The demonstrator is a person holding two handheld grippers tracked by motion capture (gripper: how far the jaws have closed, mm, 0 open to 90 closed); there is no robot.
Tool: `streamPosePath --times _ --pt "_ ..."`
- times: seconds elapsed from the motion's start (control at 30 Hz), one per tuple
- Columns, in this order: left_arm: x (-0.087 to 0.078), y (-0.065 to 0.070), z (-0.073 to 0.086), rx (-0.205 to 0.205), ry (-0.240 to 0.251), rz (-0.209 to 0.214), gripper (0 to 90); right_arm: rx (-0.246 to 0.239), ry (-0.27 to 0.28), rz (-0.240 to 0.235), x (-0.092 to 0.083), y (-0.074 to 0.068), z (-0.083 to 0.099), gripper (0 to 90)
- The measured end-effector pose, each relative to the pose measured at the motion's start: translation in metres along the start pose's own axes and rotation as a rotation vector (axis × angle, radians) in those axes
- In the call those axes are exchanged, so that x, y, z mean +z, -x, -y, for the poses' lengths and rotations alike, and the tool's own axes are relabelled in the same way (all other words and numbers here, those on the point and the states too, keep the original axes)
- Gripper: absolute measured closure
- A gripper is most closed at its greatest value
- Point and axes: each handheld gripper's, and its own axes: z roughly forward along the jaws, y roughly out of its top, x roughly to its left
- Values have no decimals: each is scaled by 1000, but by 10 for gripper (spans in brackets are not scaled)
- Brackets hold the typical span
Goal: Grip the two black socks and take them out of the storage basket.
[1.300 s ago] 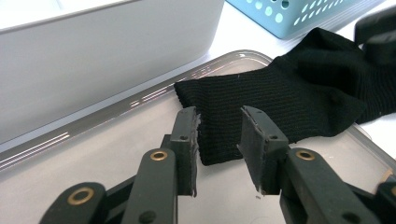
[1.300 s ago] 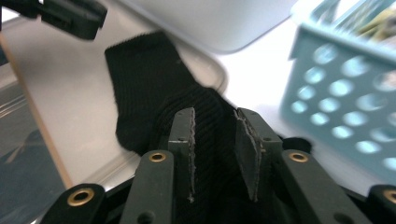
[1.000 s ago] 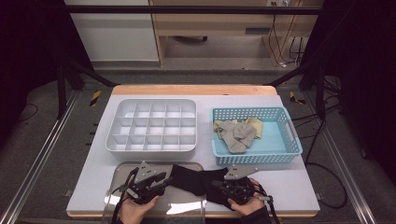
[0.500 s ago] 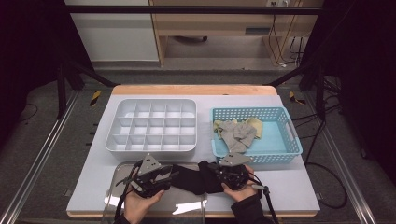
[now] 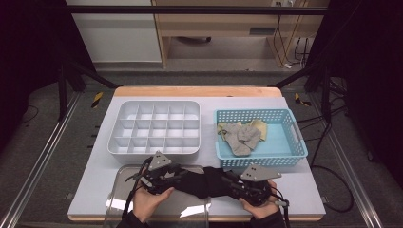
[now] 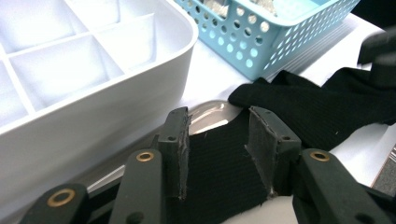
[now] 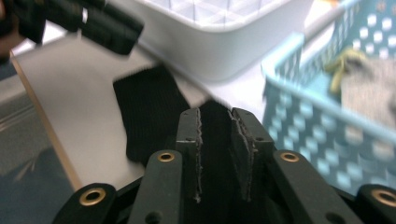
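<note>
A black sock [image 5: 206, 180] lies stretched across the front of the table, between my two grippers. My left gripper [image 5: 178, 176] is at its left end. In the left gripper view its jaws [image 6: 217, 126] stand apart and have just been opening, with the sock's [image 6: 327, 107] fabric lying loose between them. My right gripper [image 5: 223, 183] is at the sock's right end. Its jaws [image 7: 215, 116] have just been opening too, and a narrow gap shows with dark sock [image 7: 144, 112] in it, not pinched.
A white compartment tray [image 5: 154, 126] sits behind the left hand and a blue basket [image 5: 259, 159] behind the right, holding a grey sock [image 5: 242, 135] and a yellowish one [image 5: 261, 127]. A shiny metal tray [image 5: 123, 180] lies under the left hand at the front edge.
Both hands have shifted a little away from the front edge. The sock now lies drawn out in a line between them.
</note>
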Motion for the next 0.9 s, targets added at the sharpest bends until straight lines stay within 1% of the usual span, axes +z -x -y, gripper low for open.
streamPosePath --times 0.07,0.13,0.2,0.27,0.33,0.37,0.4,0.43,0.53,0.57,0.6,0.67,0.7,0.8,0.87,0.9 --pt "4 4 -4 11 0 3 573 19 -18 15 -3 4 9 713" --pt "9 7 -7 13 2 6 570 60 -28 21 -6 8 16 705" --pt "15 10 -11 21 -4 6 563 91 -46 9 -6 11 23 681" --pt "21 13 -14 24 -6 5 551 101 -62 -2 -5 11 29 657" --pt "29 15 -16 31 -15 3 538 104 -72 -12 -4 10 32 652" --pt "29 15 -16 31 -15 3 532 104 -72 -12 -4 10 32 652" --pt "37 18 -18 27 -24 3 523 124 -81 -28 -2 11 36 665" --pt "41 19 -19 26 -27 12 518 132 -92 -33 -1 11 36 679" --pt "53 22 -19 30 -43 23 504 136 -113 -64 3 10 39 757" --pt "53 22 -19 30 -43 23 500 139 -121 -71 4 10 39 773" --pt "61 24 -18 21 -54 37 496 140 -127 -79 5 9 40 786" --pt "70 26 -16 31 -86 48 491 135 -137 -87 8 8 41 802" --pt "73 27 -14 34 -96 52 490 134 -145 -85 9 7 42 801" --pt "81 27 -11 35 -124 51 499 134 -145 -82 10 7 43 784" --pt "85 27 -9 40 -142 46 535 129 -137 -76 9 8 43 761" --pt "86 27 -8 46 -151 41 564 136 -133 -75 8 8 43 752"
